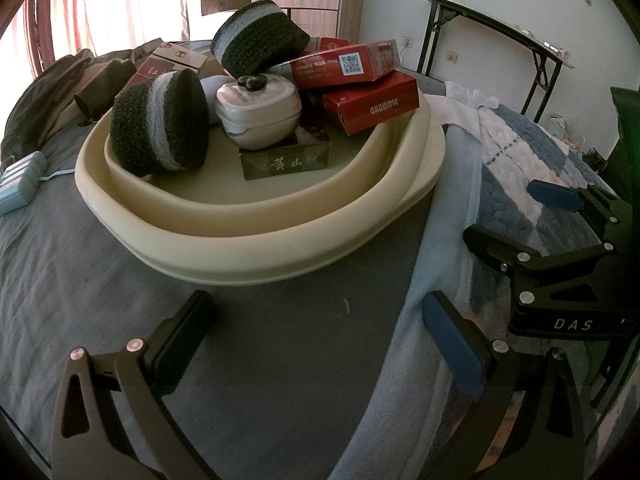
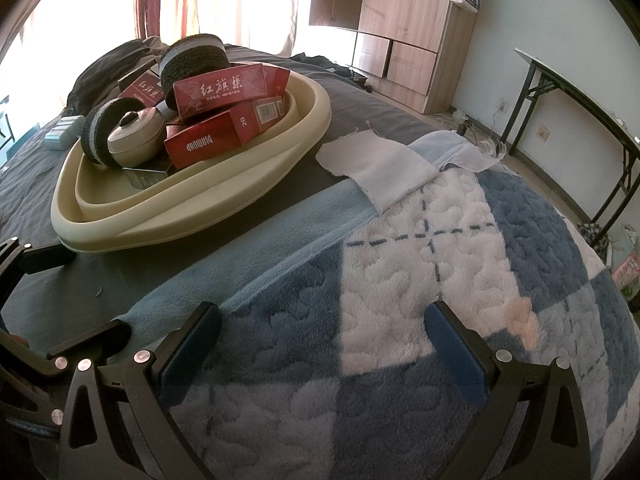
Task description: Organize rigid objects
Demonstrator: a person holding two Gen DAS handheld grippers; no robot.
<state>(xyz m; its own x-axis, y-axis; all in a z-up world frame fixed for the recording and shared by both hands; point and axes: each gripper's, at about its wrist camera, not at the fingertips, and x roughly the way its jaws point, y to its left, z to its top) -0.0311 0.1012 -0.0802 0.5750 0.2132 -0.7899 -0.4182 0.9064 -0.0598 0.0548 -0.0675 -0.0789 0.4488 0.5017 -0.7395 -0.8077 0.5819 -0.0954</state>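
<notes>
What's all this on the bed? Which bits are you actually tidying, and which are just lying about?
Part of the job:
cream basin
red boxes
dark box
round knitted pads
small lidded pot

Just lying about:
white cloth
blue checked blanket
pale blue case
folding table

Home bedroom: bed with fleece blanket (image 2: 440, 264), wardrobe (image 2: 404, 28), curtains (image 2: 224, 0).

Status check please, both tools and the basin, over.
Left tool open, empty. Right tool open, empty, over blanket. Cream basin piled with boxes and sponges. Nothing blocking.
</notes>
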